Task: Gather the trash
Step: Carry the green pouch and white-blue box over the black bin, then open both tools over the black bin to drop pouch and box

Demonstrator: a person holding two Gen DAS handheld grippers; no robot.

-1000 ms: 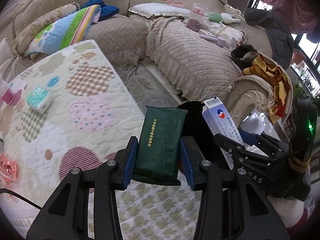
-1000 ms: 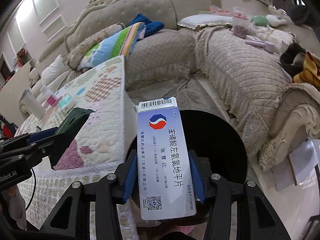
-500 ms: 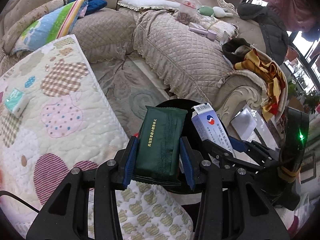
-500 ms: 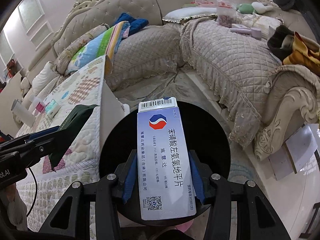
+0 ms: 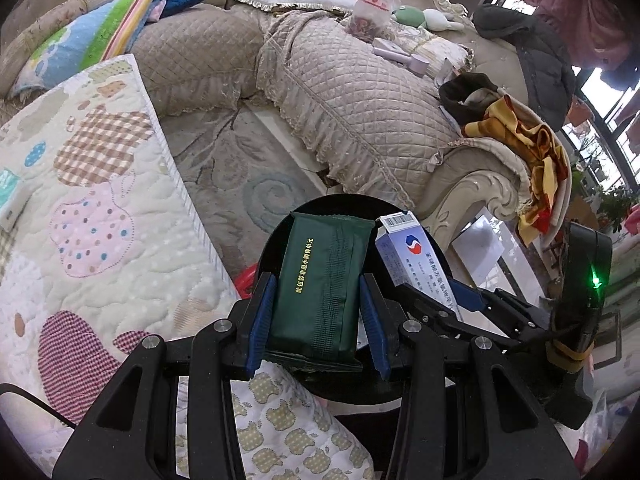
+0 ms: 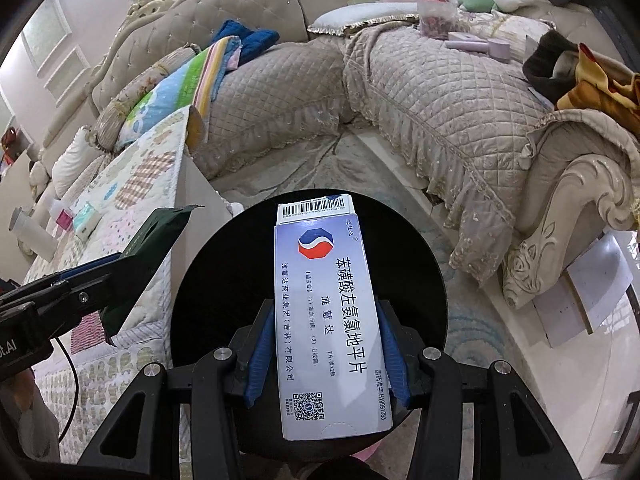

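Note:
My left gripper (image 5: 318, 320) is shut on a dark green foil packet (image 5: 322, 284) and holds it over the round black trash bin (image 5: 276, 240). My right gripper (image 6: 326, 354) is shut on a white and blue medicine box (image 6: 326, 320) and holds it over the same bin (image 6: 216, 280). In the left wrist view the medicine box (image 5: 404, 256) and the right gripper (image 5: 460, 300) sit just right of the packet. In the right wrist view the left gripper (image 6: 92, 272) with the packet (image 6: 152, 248) is at the left, over the bin's edge.
A quilted patchwork table cover (image 5: 92, 216) lies to the left of the bin, with small items (image 6: 84, 216) on it. A beige quilted sofa (image 5: 352, 92) curves behind, with cushions and clothes (image 5: 532, 152). A patterned rug (image 5: 240, 184) lies between them.
Both grippers have moved forward and over the black bin, which now fills more of each view. Both still hold their items.

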